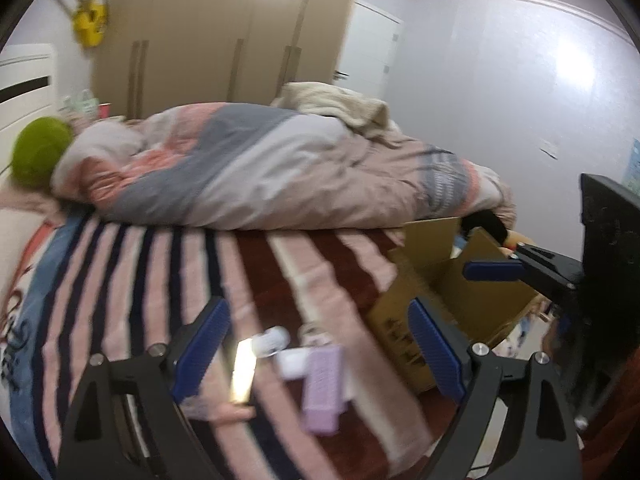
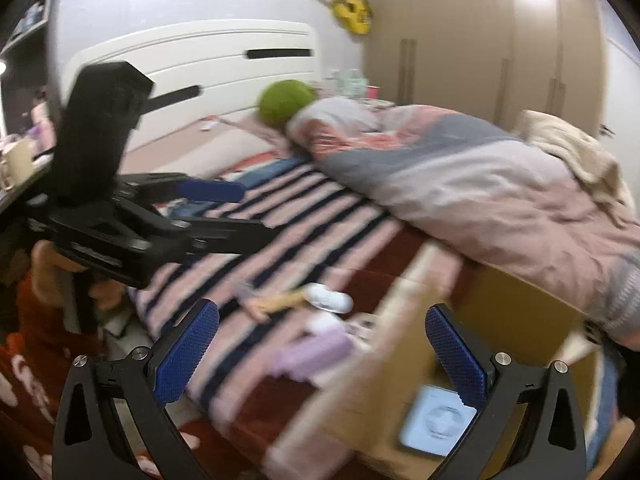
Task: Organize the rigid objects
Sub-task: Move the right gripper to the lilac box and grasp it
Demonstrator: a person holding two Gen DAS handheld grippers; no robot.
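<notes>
Small objects lie on the striped bed sheet (image 1: pixel 160 280): a lilac box (image 1: pixel 323 388), a white item (image 1: pixel 294 362), a white capsule-shaped item (image 1: pixel 272 339) and a shiny wooden stick (image 1: pixel 242 372). My left gripper (image 1: pixel 316 344) is open and empty above them. An open cardboard box (image 1: pixel 452 300) stands at the bed's right edge. My right gripper (image 2: pixel 320 352) is open and empty over the box rim (image 2: pixel 360 360). A pale blue flat device (image 2: pixel 438 420) lies inside the box. The lilac box (image 2: pixel 312 350) and the white capsule (image 2: pixel 330 300) also show in the right wrist view.
A bunched pink and grey duvet (image 1: pixel 260 168) covers the far half of the bed, with a green round cushion (image 1: pixel 38 152) at the headboard. A beige wardrobe (image 1: pixel 224 32) stands behind. The right gripper (image 1: pixel 520 272) shows over the box in the left wrist view.
</notes>
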